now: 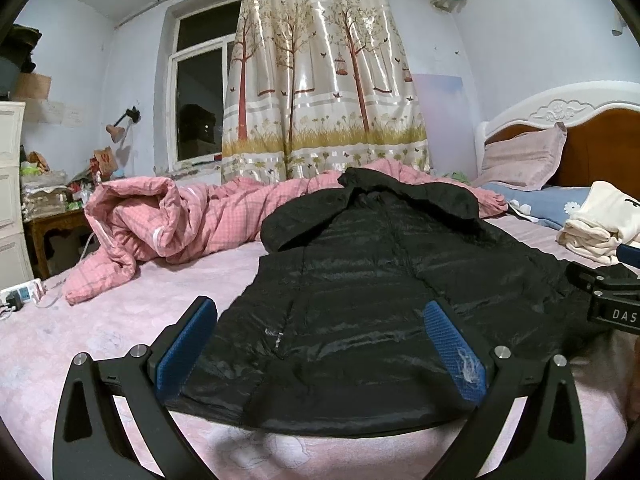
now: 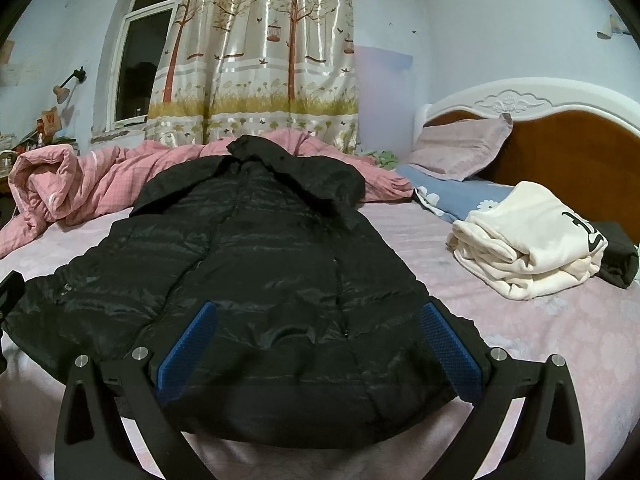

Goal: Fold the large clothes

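- My left gripper hangs wide open over the near hem of the black down coat, its blue pads straddling the fabric with nothing caught between them.
- My right gripper is spread just as wide over the coat's other hem corner, and it holds nothing either; its body shows at the right edge of the left wrist view, so the two tools sit side by side.
- The coat lies flat down the pink bedsheet, hood toward the window, apparently spread out so a fold can start from the hem.
- I judge no fold is begun: both jaws look lined up to pinch the bottom edge.
- A bunched pink quilt sits beyond the hood, pushed aside to leave room.
- A folded cream garment rests near the headboard, well apart from the coat.
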A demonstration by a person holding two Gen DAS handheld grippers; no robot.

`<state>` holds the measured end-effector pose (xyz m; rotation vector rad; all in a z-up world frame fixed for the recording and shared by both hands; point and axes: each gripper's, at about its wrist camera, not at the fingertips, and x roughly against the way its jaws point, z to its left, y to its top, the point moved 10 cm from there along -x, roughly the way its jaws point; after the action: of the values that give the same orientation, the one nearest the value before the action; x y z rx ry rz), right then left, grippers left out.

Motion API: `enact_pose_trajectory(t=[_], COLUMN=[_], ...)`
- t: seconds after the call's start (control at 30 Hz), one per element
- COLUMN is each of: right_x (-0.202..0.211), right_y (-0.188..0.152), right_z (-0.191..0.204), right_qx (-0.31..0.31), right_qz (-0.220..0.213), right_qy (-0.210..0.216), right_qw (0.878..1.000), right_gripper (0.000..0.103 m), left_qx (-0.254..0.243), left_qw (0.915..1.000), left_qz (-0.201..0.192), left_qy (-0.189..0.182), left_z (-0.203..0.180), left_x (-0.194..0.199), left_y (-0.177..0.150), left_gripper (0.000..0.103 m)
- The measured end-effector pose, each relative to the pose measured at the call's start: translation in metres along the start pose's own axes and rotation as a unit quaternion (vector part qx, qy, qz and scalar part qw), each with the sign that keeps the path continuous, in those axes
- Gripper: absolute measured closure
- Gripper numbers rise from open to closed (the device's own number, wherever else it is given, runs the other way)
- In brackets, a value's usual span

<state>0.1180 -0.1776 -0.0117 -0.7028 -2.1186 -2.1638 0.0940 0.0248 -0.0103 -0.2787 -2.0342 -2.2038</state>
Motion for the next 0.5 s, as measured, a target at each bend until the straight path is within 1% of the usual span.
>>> enact_pose_trajectory(t=[0.13, 0.3, 0.43, 0.5], right_x=[0.006, 0.003, 0.003, 0.002], right_y=[0.003, 0.002, 0.002, 0.003], right_z=[0.008, 0.015, 0.016, 0.017], right_qx=[0.02, 0.039, 0.043, 0.041], right_qz=[-0.015, -0.008, -0.006, -0.008], right_qy=[-0.009, -0.013, -0.016, -0.017], right_qw=[1.0, 0.999, 0.999, 0.999], right_gripper=[0.0, 0.0, 0.0, 0.0], left_qx=[0.004, 0.002, 0.028, 0.037], left_qw=[1.0, 1.0, 0.9992, 0.9988], left_qz=[0.003, 0.001, 0.016, 0.015], left_qy=[-0.002, -0.005, -0.024, -0.027], left_z=[0.001, 0.003, 0.008, 0.011], left_x=[-0.002, -0.004, -0.01, -0.008], left_y=[-0.001, -0.001, -0.003, -0.004], left_gripper=[0.0, 0.0, 0.0, 0.0])
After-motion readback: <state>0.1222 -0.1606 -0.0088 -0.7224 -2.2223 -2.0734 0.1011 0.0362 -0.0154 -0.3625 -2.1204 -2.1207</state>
